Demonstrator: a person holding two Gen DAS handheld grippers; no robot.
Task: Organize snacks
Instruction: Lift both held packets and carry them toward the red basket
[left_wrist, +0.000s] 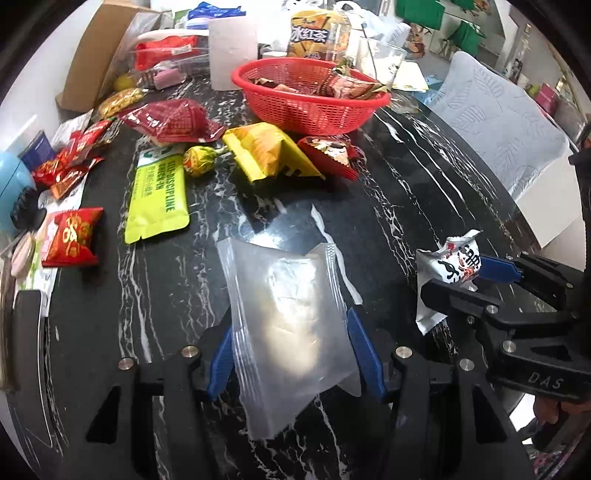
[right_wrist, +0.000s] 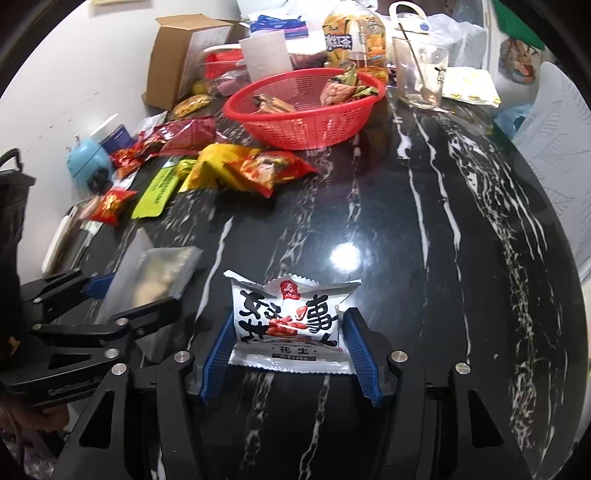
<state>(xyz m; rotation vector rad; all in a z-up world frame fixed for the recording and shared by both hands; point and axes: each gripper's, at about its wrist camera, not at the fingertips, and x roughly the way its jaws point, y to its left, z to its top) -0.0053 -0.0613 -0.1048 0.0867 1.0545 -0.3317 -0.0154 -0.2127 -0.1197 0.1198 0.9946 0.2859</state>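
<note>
left gripper (left_wrist: 291, 354): jaws clamped on the clear pouch (left_wrist: 291, 314), pale contents inside, held low over the bench (left_wrist: 424, 177)
right gripper (right_wrist: 291, 354): jaws closed on the white peanut packet (right_wrist: 291, 317), also just above the bench, beside the left one
basket (left_wrist: 314, 96): red, at the far side, a few wrapped snacks already inside (so sorting is started, well short of done)
left to do: both held packs not yet in the basket; loose ones lie in front of it: yellow packet (left_wrist: 266, 151), dark red packet (left_wrist: 173, 120), lime green sachet (left_wrist: 159, 192), lollipop (left_wrist: 197, 160), small red packs (left_wrist: 74, 236) near the left edge
clutter: glass with a spoon (right_wrist: 421, 74), iced tea bottle (right_wrist: 354, 37), cardboard box (right_wrist: 181, 55) behind the basket
in the way: my read, the loose pile sits on the left gripper's line to the basket; right side path looks clear
</note>
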